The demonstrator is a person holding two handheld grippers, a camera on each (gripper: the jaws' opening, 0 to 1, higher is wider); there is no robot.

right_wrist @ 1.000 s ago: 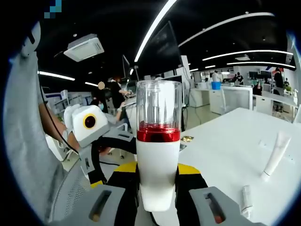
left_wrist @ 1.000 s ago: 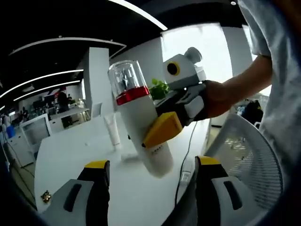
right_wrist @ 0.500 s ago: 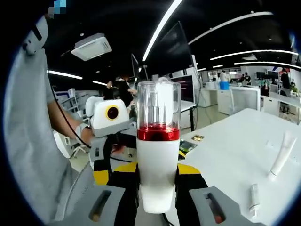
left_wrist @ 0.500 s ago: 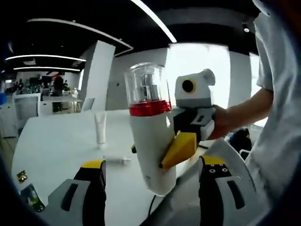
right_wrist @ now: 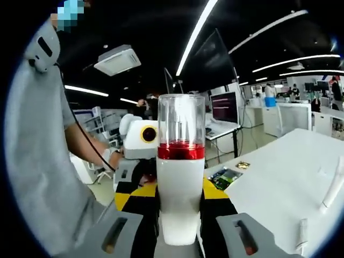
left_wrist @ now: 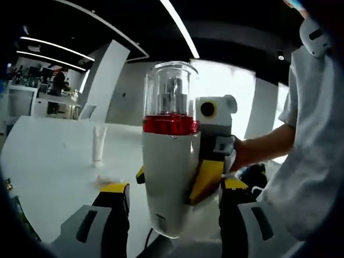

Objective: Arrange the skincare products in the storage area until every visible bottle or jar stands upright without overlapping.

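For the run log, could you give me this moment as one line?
right gripper: shut on bottle, held upright in air | left gripper: open, beside bottle | tube: upright on table

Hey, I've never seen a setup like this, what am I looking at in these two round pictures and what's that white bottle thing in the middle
There is no robot arm here. A person holds a two-jaw handheld gripper in each hand, and a fisheye camera rides on each gripper, which makes both pictures round.

In the right gripper view you look along the right gripper. Its yellow-padded jaws are shut on a white pump bottle with a red band and a clear cap, held upright in the air.

The left gripper view looks at the same bottle from the other hand. The left gripper has its jaws apart, either side of the bottle's base.

Behind is a white table in an office. A white tube stands on it.
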